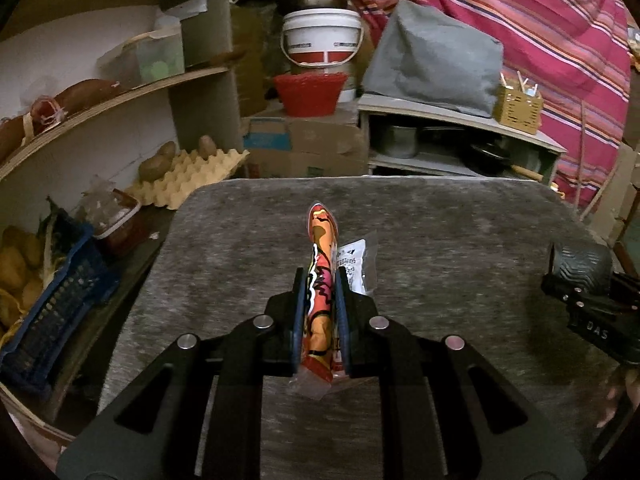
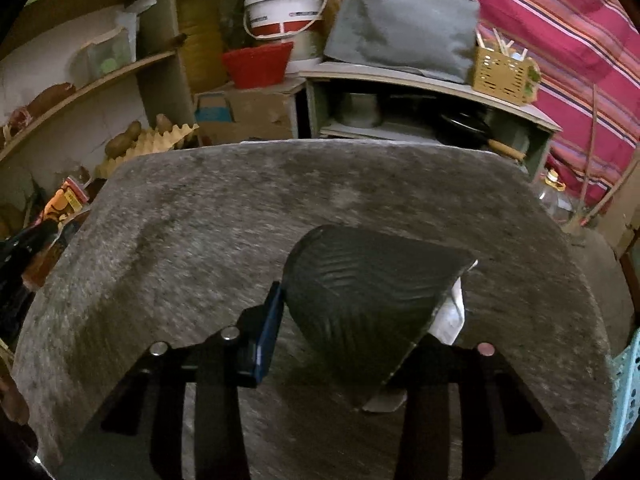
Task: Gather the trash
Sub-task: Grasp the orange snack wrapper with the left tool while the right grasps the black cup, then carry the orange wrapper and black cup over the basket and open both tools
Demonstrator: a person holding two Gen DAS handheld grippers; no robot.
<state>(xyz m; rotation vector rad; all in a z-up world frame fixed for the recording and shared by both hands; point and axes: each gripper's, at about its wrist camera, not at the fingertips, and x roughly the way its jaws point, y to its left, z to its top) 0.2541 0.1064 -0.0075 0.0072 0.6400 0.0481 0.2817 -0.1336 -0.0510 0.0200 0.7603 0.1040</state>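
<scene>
Collecting trash, transfer stage. The left gripper (image 1: 320,280) is clamped on an orange snack wrapper (image 1: 320,280), held edge-up between its fingers above the grey tabletop (image 1: 460,232); a clear printed packet (image 1: 358,266) shows just behind it, and whether it is pinched too cannot be told. The right gripper (image 2: 356,316) holds a black ribbed bag (image 2: 360,296) that fills the space between its fingers, with white material (image 2: 452,316) at the bag's right edge. The bag's mouth is not visible. The next move would seem to call for bringing the wrapper across to the bag, finding its opening, and releasing only once the wrapper is inside.
</scene>
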